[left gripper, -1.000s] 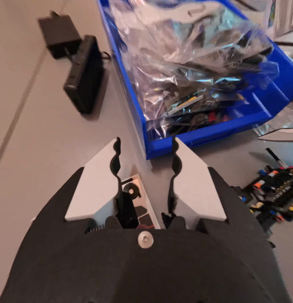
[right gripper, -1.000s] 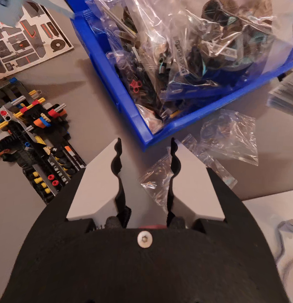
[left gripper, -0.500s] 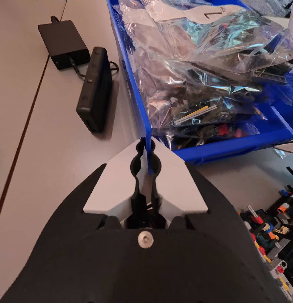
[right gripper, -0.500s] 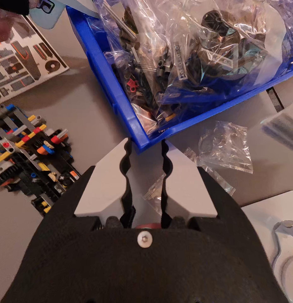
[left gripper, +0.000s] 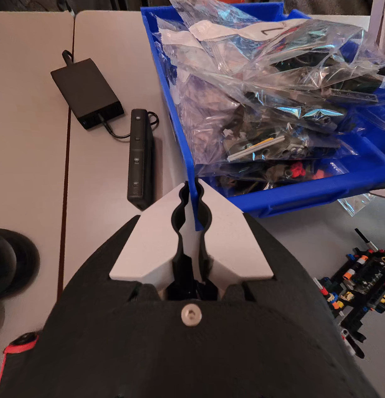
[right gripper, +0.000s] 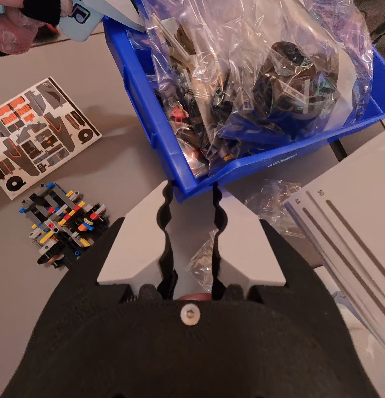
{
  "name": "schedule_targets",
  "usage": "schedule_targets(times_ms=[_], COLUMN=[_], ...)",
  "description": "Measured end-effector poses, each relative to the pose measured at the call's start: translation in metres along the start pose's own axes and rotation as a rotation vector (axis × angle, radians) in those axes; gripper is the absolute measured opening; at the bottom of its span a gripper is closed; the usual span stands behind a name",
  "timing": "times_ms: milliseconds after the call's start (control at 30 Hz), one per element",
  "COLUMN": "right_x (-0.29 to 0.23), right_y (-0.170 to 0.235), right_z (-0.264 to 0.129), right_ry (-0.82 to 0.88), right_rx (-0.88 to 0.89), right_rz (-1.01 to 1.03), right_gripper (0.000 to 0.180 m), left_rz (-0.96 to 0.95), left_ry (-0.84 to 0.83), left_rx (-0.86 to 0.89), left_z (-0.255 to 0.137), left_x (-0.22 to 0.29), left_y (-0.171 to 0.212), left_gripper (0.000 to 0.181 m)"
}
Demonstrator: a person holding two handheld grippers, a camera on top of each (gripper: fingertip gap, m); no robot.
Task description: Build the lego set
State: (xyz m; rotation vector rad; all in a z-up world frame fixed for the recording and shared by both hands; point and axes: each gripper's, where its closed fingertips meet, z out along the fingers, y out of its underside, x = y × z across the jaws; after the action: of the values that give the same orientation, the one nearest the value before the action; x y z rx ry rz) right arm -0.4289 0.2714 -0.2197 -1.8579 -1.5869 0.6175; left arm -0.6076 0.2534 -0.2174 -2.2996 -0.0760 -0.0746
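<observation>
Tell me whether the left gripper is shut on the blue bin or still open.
Shut on it. The left gripper has its white fingers pinched on the corner wall of the blue bin, which sticks out between them.

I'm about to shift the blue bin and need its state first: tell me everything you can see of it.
The blue plastic bin is an open rectangular tray with thin walls and a flared rim, resting on the grey table. Clear plastic bags of parts heap above its rim. The left tongs are shut on one near corner wall; the right tongs straddle the other near corner, open.
</observation>
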Motion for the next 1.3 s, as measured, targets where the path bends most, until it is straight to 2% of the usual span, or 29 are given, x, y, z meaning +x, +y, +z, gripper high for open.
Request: schedule_targets(times_ms=[333,733,867,933,1000,1133,1233,1300], right_x=[0.006,-0.019,-0.023,-0.027,-0.032,-0.032,0.014,0.062], right_y=[-0.013,0.048,0.054,0.056,0.057,0.077,0.13,0.178], right_z=[-0.005,0.044,0.04,0.021,-0.012,-0.119,-0.215,-0.283], right_ry=[-0.011,0.044,0.026,0.04,0.057,0.078,0.266,0.428], right_rx=[0.031,-0.031,-0.022,-0.015,0.04,0.175,0.166,0.156], right_rz=[0.064,-0.01,-0.03,-0.077,-0.132,-0.161,-0.184,-0.124], right_gripper=[0.034,0.029,0.029,0.038,0.039,0.039,0.034,0.034], left_rz=[0.032,0.004,-0.032,-0.03,-0.043,0.035,0.186,0.278], left_ry=[0.024,-0.05,-0.024,-0.04,-0.031,-0.135,-0.176,-0.114], left_rx=[-0.024,-0.07,-0.026,-0.008,0.033,0.109,0.241,0.321], left_z=[0.001,0.037,0.036,0.026,0.009,-0.042,-0.09,-0.111], left_x=[-0.003,-0.01,-0.008,-0.007,-0.002,0.01,0.061,0.126], left_y=[-0.025,0.049,0.053,0.051,0.046,0.032,0.005,-0.014], left_gripper=[0.001,0.001,0.003,0.006,0.013,0.029,0.037,0.039])
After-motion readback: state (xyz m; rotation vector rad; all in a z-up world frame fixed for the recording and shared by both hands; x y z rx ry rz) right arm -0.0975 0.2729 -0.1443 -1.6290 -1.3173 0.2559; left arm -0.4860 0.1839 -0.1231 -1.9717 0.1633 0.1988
